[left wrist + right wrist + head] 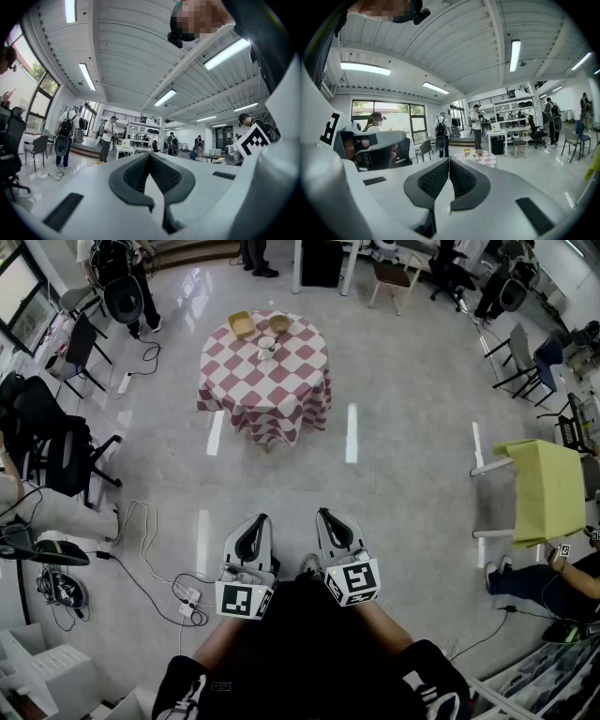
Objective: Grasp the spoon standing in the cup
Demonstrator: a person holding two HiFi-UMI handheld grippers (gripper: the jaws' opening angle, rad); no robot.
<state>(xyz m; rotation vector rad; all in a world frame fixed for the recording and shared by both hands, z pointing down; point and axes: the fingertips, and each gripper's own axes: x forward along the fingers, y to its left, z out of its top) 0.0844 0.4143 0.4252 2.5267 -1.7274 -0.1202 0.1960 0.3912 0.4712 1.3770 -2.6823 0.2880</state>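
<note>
A small white cup (267,345) with a spoon standing in it sits on a round table (281,395) draped in a red-and-white checked cloth, far ahead in the head view. Both grippers are held close to the body, well short of the table. The left gripper (258,518) is shut with nothing between its jaws, and so is the right gripper (326,514). In the left gripper view the left gripper (150,154) points up across the room. The right gripper (449,159) faces the distant table (485,160); the cup is too small to make out there.
A yellow basket (241,324) and a brown bowl (278,323) stand behind the cup. Black chairs (56,442) and floor cables (141,563) lie at the left. A yellow-topped table (544,488) is at the right. Several people stand at the far end.
</note>
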